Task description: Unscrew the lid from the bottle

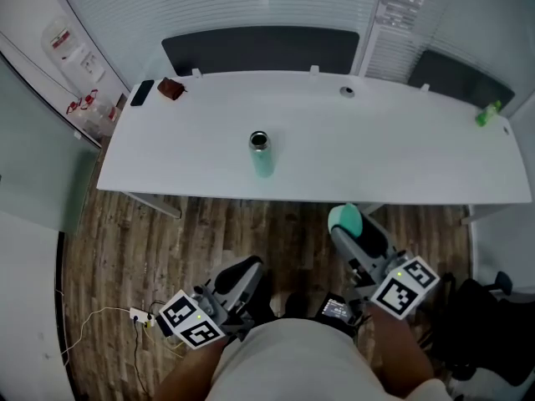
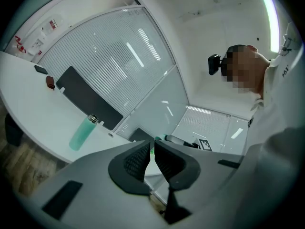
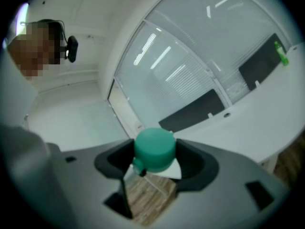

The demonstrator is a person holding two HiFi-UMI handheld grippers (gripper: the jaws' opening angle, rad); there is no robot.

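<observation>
A pale green bottle (image 1: 261, 159) stands upright near the middle of the white table (image 1: 376, 157), its metal mouth uncovered. It also shows in the left gripper view as the bottle (image 2: 82, 133), far off at the left. My right gripper (image 1: 347, 224) is held low in front of the table edge, shut on the green lid (image 1: 345, 218). The lid (image 3: 153, 149) sits squarely between the pads of the right gripper (image 3: 155, 155). My left gripper (image 1: 248, 267) hangs near my lap, well away from the bottle. The jaws of the left gripper (image 2: 152, 149) are shut with nothing between them.
A black phone (image 1: 142, 92) and a brown object (image 1: 170, 88) lie at the table's far left corner. A small round fitting (image 1: 347, 91) sits at the back, a green item (image 1: 487, 114) at the far right. Dark chair backs (image 1: 259, 50) stand behind the table. A power strip (image 1: 138, 314) lies on the wooden floor.
</observation>
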